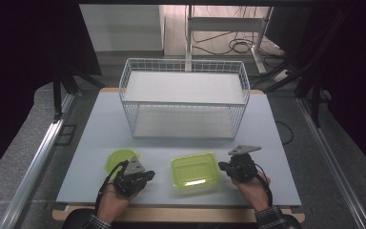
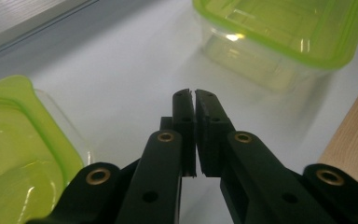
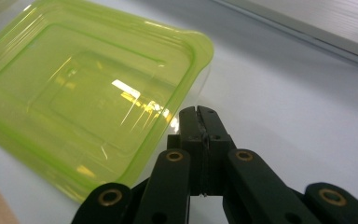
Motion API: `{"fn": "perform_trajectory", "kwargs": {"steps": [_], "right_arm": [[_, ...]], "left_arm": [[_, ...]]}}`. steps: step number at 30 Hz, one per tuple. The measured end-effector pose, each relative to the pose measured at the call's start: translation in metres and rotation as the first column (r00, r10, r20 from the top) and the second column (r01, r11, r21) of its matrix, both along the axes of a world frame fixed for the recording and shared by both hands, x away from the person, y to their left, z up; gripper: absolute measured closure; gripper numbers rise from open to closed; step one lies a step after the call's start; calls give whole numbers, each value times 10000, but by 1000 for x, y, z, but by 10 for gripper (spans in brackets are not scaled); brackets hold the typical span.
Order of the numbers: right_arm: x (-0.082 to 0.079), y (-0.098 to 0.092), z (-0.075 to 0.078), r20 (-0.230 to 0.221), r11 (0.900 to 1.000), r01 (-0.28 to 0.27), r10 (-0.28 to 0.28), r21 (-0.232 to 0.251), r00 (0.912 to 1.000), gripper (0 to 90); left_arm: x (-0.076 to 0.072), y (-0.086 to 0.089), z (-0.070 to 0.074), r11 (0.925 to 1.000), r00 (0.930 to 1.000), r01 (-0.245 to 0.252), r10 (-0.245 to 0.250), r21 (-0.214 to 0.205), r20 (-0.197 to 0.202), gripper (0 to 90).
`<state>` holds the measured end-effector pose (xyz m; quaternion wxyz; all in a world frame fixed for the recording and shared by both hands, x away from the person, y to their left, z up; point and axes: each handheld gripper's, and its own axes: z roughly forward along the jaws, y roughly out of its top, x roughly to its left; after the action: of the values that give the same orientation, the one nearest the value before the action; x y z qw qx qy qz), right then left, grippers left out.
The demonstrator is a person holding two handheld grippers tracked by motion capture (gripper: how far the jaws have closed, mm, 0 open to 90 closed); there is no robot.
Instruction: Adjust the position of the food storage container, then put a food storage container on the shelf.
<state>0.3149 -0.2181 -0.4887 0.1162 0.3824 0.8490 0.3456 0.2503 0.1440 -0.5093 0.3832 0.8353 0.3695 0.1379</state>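
You are holding your left gripper [image 1: 148, 175] low over the tabletop [image 1: 100, 124], its jaws closed almost pad to pad with only a hairline gap between them and nothing gripped. It is sitting between the two green containers: the round green-lidded tub [image 1: 119, 160] is lying just behind and beside it, near your left hand [image 1: 112, 202], while the rectangular green-lidded box [image 1: 195, 170] is resting a little way off toward the middle of the near edge. In the left gripper view the tub [image 2: 18, 149] is showing at the lower left and the box [image 2: 284, 32] at the upper right, with bare tabletop in front of the jaw tips.

You are keeping your right gripper [image 1: 221, 166] just beside the right edge of the box, jaws pressed fully together and holding nothing. In the right gripper view the jaw tips are sitting very close to the corner of the box's lid [image 3: 88, 93]; whether they are touching it is not clear.

Behind both containers the white wire basket rack [image 1: 183, 98] is standing on the tabletop, well apart from your grippers.
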Motion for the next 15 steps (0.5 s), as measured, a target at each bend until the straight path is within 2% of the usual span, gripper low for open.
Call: {"fn": "perform_trajectory", "kwargs": {"steps": [3, 5, 8, 12, 15], "right_arm": [[-4, 5, 0, 268, 9997, -199, 202, -106, 9994, 892], [-6, 2, 2, 511, 9998, -159, 164, -105, 9986, 882], [-9, -7, 4, 782, 9998, 24, -37, 172, 9969, 740], [-10, -14, 4, 817, 9987, 284, -318, 418, 9961, 579], [-8, -16, 4, 774, 9973, 357, -406, 638, 9962, 478]], "left_arm": [[-1, 3, 1, 10000, 10000, -38, 38, -42, 0, 851], [-1, 4, 1, 10000, 10000, -79, 79, -55, 34, 797], [-1, 6, 1, 9998, 9999, -160, 161, -126, 62, 649], [0, 4, -1, 9998, 9997, -184, 184, -21, 149, 473], [1, 2, -2, 9999, 9998, -65, 67, -121, 181, 369]]}}
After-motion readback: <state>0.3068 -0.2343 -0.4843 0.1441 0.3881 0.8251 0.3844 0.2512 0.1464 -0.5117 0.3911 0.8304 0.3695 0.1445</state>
